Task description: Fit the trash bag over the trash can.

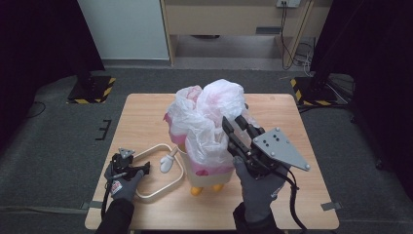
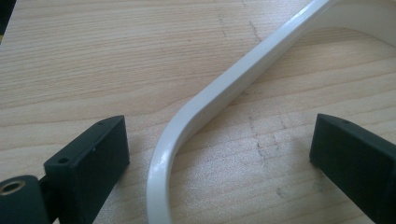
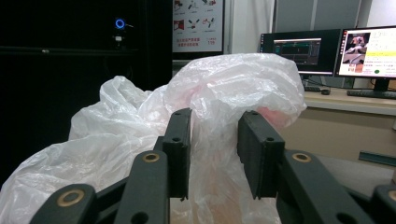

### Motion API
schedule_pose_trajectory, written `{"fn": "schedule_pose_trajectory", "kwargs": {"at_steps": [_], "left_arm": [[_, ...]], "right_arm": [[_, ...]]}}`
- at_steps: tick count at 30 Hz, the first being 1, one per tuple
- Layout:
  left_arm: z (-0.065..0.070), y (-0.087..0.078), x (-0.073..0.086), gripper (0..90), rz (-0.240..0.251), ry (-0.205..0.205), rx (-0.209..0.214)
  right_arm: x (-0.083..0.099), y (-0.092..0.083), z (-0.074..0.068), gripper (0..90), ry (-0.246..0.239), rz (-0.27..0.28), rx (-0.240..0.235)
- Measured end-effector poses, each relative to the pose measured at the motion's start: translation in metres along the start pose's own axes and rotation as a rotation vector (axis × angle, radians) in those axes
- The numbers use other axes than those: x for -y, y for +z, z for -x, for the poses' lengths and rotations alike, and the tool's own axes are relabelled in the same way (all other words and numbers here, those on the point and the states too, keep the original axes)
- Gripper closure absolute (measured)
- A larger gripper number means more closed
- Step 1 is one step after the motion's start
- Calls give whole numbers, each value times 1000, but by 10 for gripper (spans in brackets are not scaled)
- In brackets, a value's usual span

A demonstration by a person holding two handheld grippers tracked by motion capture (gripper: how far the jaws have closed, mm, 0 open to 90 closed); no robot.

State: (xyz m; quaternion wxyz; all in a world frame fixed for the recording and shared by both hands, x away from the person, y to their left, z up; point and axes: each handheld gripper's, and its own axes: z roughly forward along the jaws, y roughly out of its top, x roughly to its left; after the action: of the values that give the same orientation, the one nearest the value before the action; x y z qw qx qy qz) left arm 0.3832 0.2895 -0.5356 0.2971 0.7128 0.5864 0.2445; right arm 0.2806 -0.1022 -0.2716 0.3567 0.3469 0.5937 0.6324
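Note:
A crumpled translucent white-pink plastic bag (image 1: 207, 114) bulges out of a small cream bin (image 1: 209, 173) with yellow feet at the table's middle. My right gripper (image 1: 234, 123) reaches into the bag's right side from below. In the right gripper view its jaws (image 3: 215, 135) stand a little apart, a fold of the bag (image 3: 233, 79) showing in the gap with no pad pressing it. A cream ring (image 1: 155, 195) lies flat on the table left of the bin. My left gripper (image 1: 141, 169) rests low at it, jaws wide open (image 2: 219, 135) on either side of the ring's bend (image 2: 224, 84).
The wooden table (image 1: 146, 112) has bare room at the back left and far right. A small white knob-like part (image 1: 168, 162) sticks out from the bin's left side, over the ring. Black stands with striped bases stand on the floor behind.

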Motion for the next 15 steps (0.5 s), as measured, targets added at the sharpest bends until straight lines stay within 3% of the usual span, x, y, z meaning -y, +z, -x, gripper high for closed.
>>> {"fn": "schedule_pose_trajectory", "kwargs": {"at_steps": [4,11,15], "left_arm": [[0,0,0,37,0,0,0],[0,0,0,37,0,2,0],[0,0,0,37,0,2,0]], "right_arm": [[-1,1,-1,646,1,-1,-3],[1,3,-4,817,6,-10,-22],[-3,2,-9,845,1,10,-37]]}}
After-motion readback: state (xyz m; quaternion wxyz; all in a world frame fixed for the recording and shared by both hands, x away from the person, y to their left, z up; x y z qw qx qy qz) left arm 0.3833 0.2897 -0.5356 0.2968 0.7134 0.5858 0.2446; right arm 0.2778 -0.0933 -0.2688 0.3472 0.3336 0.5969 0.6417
